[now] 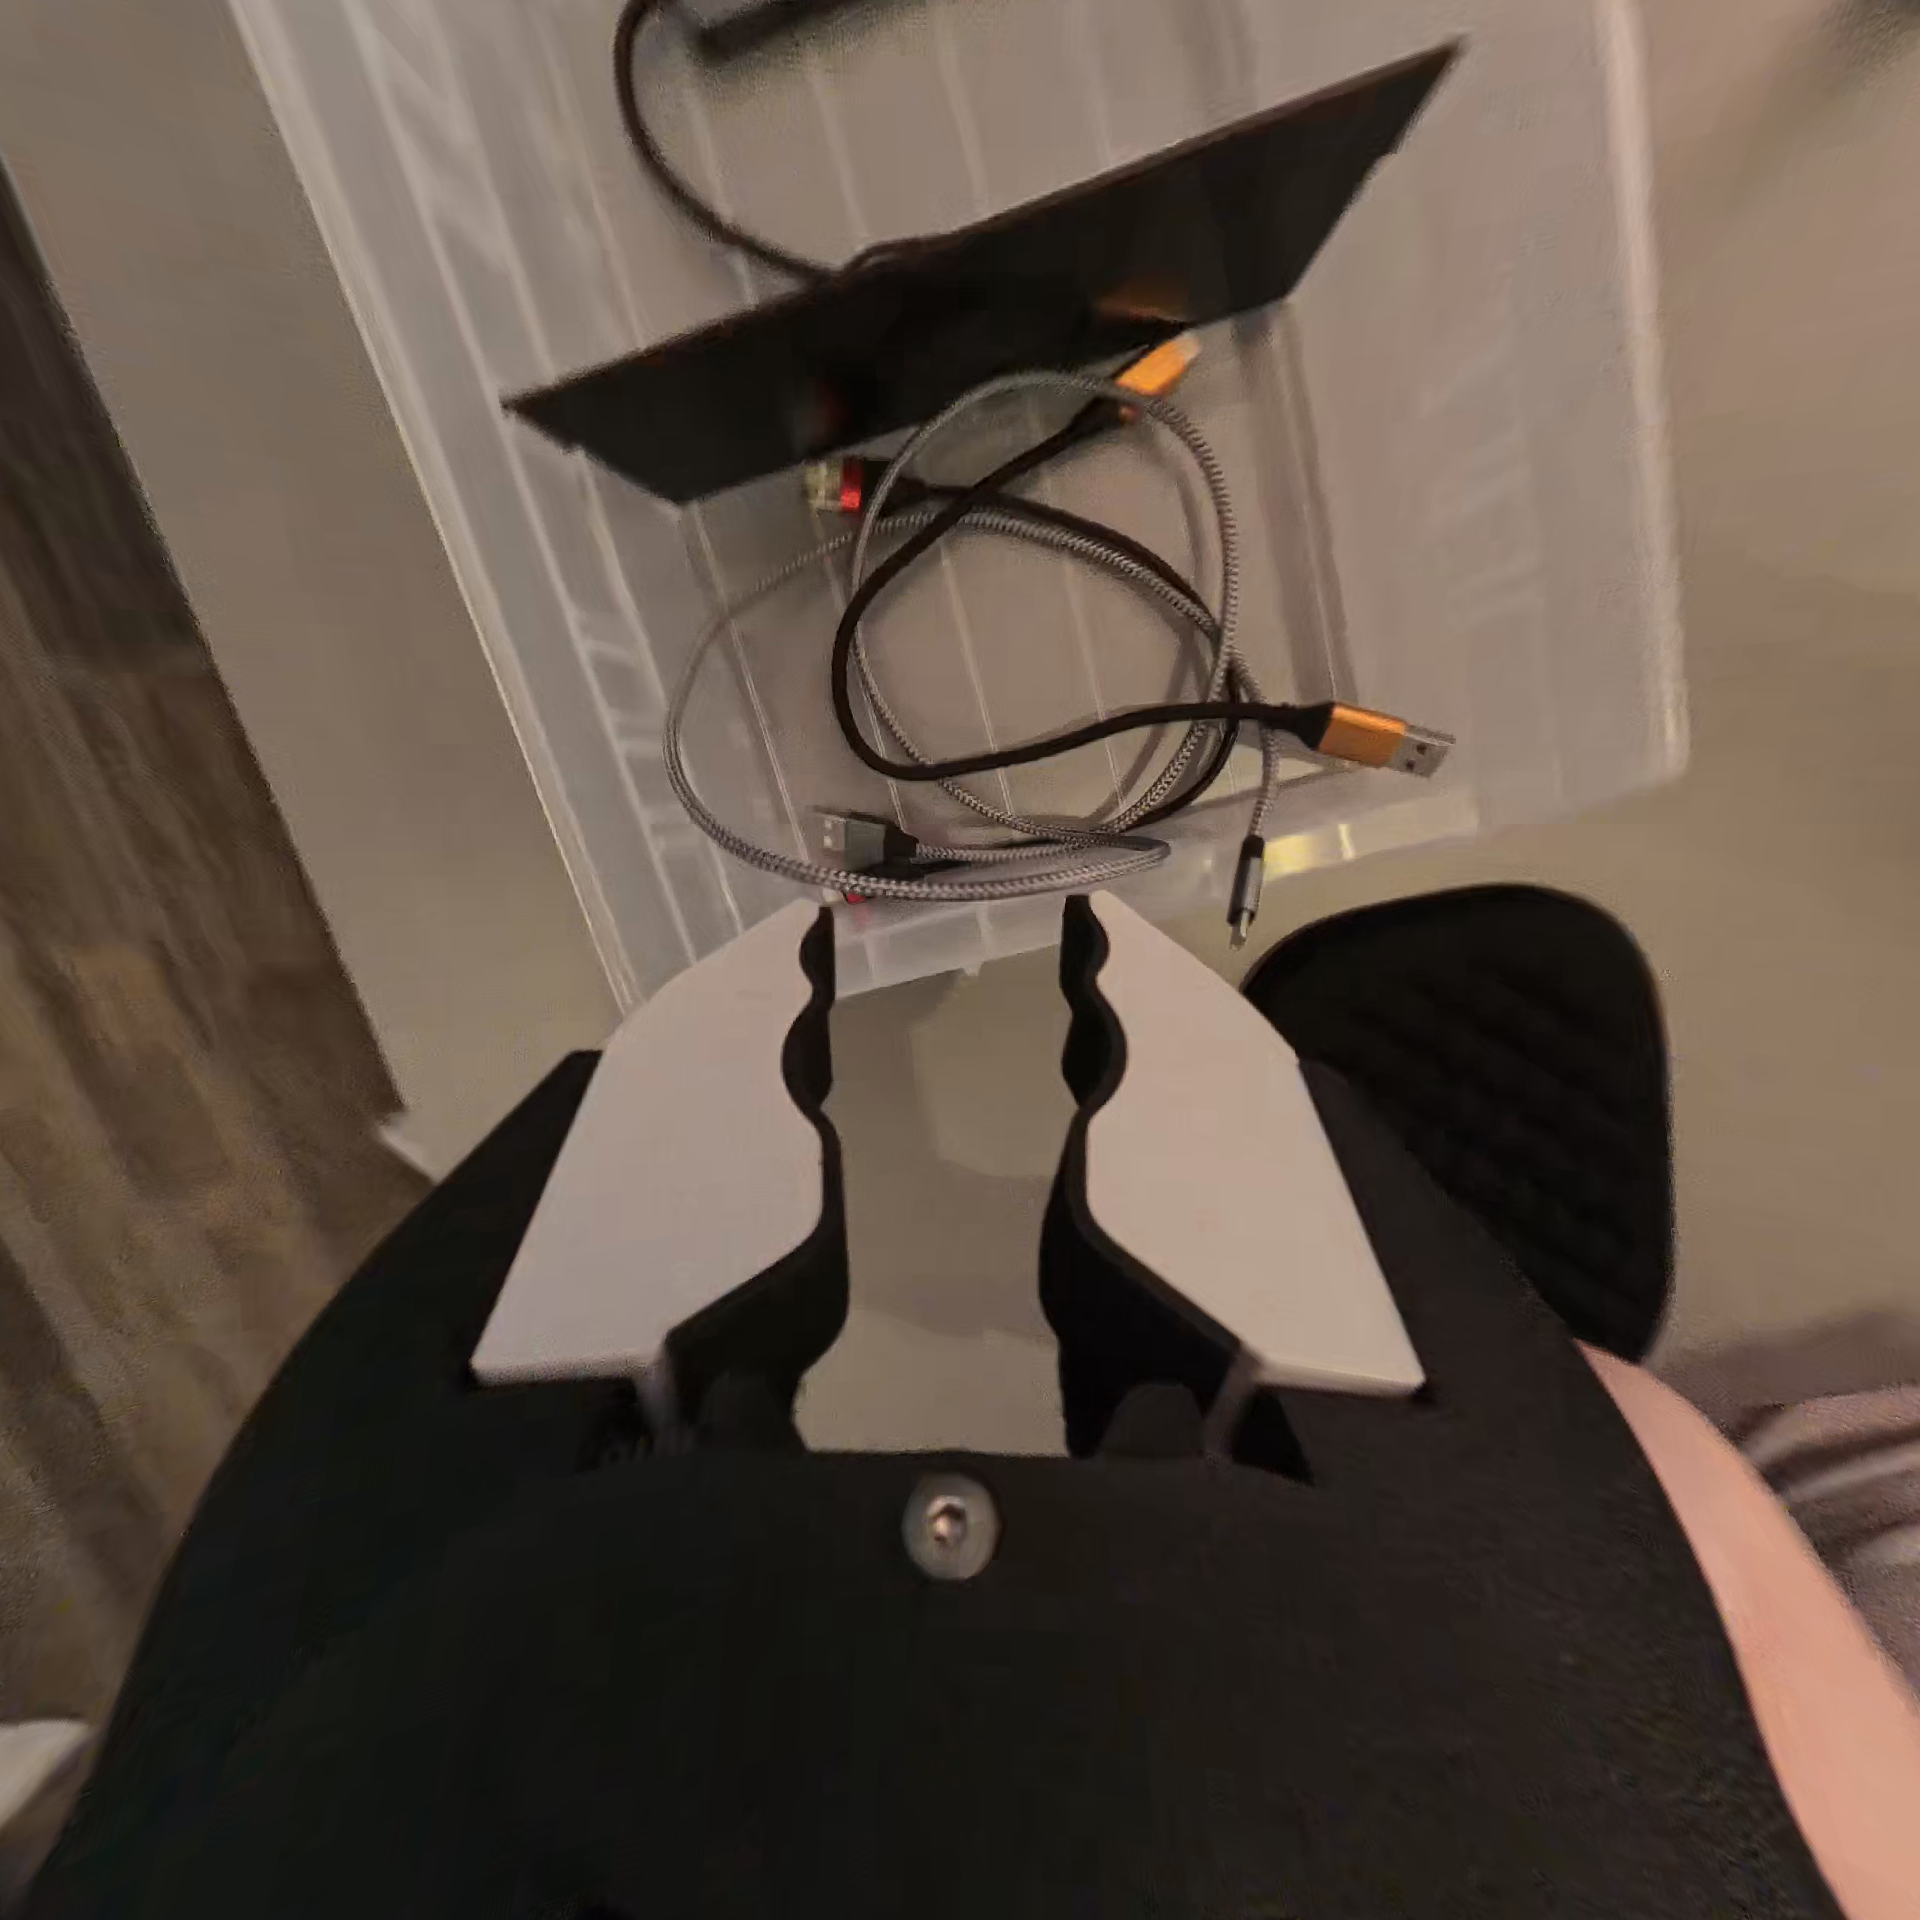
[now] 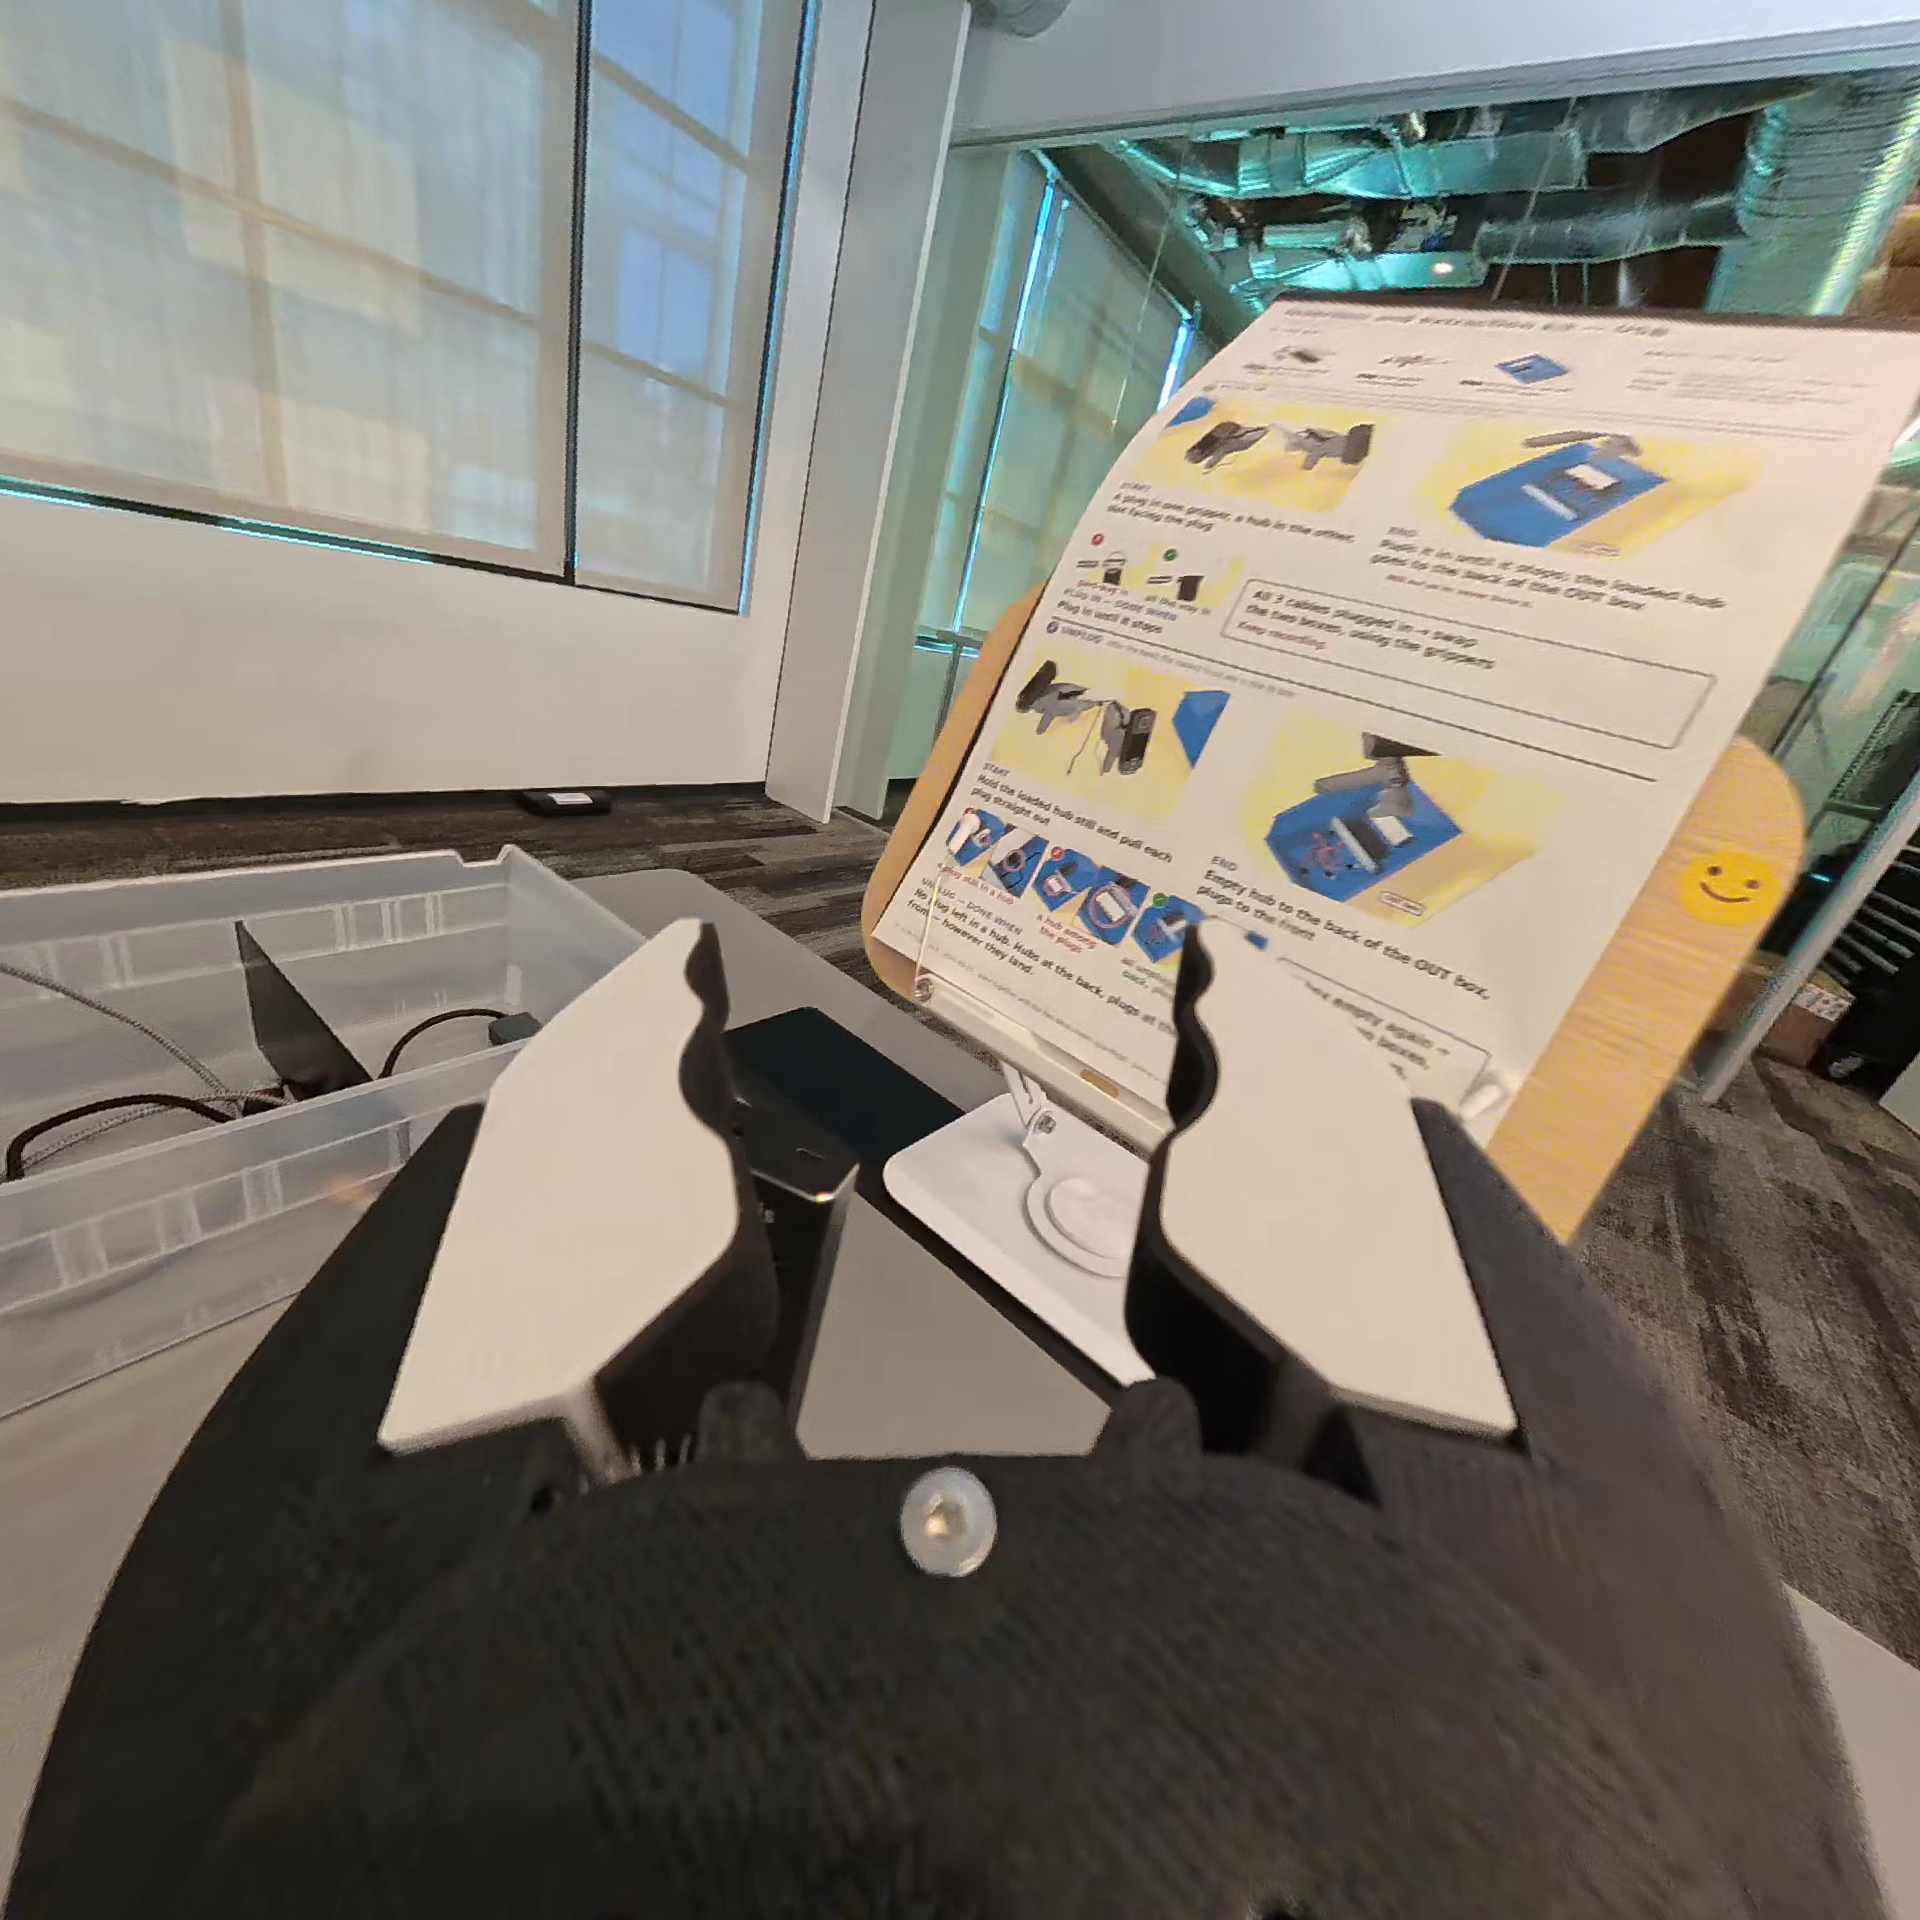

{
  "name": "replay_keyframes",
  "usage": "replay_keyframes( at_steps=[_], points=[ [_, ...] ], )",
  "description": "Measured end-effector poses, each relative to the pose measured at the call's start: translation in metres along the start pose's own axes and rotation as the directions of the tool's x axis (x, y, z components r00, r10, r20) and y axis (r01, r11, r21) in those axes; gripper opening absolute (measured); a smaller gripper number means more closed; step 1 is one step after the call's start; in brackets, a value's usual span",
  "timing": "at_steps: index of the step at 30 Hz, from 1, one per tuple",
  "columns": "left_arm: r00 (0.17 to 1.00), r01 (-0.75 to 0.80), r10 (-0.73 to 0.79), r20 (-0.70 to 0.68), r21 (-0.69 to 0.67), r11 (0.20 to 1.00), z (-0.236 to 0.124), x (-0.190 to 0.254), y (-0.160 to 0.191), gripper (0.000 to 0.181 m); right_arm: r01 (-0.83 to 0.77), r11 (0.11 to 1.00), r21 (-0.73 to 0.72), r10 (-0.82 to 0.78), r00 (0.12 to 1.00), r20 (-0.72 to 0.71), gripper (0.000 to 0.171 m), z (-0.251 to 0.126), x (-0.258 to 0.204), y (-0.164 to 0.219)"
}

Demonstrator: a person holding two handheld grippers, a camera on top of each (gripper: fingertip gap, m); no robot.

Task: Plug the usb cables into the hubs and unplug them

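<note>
Left wrist view — looks steeply down from close above into the clear bin [image 1: 499, 343], which fills the upper centre of the frame. Right wrist view — looks level across the table [image 2: 914, 1309] toward the instruction sheet [image 2: 1382, 665]; the same bin [image 2: 260, 1049] shows at mid-left.

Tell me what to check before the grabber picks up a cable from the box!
1. Left gripper open and empty: ok.
2. Left gripper above the clear bin, near its front edge: ok.
3. A loose plug to grab: ok, the orange plug lies free with its metal end bare.
4. Cables untangled: not ok, the grey braided cable and black cable loop over each other.
5. Right gripper open: ok.
6. A hub ready to hold: cannot tell; a dark block sits by one right finger, ungripped.
</note>
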State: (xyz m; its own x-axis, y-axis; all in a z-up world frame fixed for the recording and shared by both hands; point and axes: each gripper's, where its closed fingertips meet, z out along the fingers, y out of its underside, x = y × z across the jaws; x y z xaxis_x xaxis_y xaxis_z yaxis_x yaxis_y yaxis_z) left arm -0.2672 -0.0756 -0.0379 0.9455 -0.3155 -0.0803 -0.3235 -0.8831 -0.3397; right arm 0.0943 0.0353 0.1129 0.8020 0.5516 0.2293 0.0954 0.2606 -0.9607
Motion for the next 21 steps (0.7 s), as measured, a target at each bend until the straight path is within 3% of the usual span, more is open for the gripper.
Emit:
replay_keyframes(
  at_steps=[1, 3, 6, 8, 11, 16, 18, 21],
  points=[
    [0.997, 0.072, -0.072, -0.036, -0.012, 0.997, 0.005, -0.002, 0.002, 0.042, -0.006, 1.000, 0.003, 0.006, 1.000, -0.007, 0.084, -0.003, 0.004, -0.002],
    [0.964, 0.232, -0.237, -0.121, -0.061, 0.971, 0.011, -0.005, 0.008, 0.039, -0.027, 1.000, 0.010, 0.028, 0.999, -0.022, 0.084, -0.007, 0.013, -0.005],
    [0.834, 0.426, -0.438, -0.335, -0.111, 0.898, 0.016, 0.003, 0.002, 0.040, -0.065, 0.998, 0.019, 0.065, 0.997, -0.033, 0.084, -0.011, 0.022, -0.006],
    [0.757, 0.488, -0.514, -0.404, -0.174, 0.855, 0.019, 0.005, 0.003, 0.041, -0.080, 0.997, 0.015, 0.080, 0.996, -0.037, 0.084, -0.011, 0.026, -0.005],
    [0.718, 0.495, -0.539, -0.441, -0.221, 0.840, 0.016, 0.012, 0.006, 0.042, -0.086, 0.996, 0.011, 0.086, 0.995, -0.044, 0.084, -0.012, 0.030, -0.003],
    [0.846, 0.358, -0.366, -0.388, -0.096, 0.929, -0.006, 0.023, -0.009, 0.037, -0.075, 0.997, 0.011, 0.075, 0.996, -0.049, 0.084, -0.012, 0.032, -0.002],
    [0.895, 0.202, -0.193, -0.403, -0.020, 0.979, -0.014, 0.039, -0.019, 0.037, -0.064, 0.998, 0.007, 0.065, 0.997, -0.051, 0.083, -0.012, 0.033, -0.001],
    [0.895, -0.091, 0.097, -0.435, 0.034, 0.995, -0.010, 0.066, -0.019, 0.042, -0.060, 0.998, 0.007, 0.061, 0.997, -0.043, 0.083, -0.013, 0.033, -0.001]
  ],
)
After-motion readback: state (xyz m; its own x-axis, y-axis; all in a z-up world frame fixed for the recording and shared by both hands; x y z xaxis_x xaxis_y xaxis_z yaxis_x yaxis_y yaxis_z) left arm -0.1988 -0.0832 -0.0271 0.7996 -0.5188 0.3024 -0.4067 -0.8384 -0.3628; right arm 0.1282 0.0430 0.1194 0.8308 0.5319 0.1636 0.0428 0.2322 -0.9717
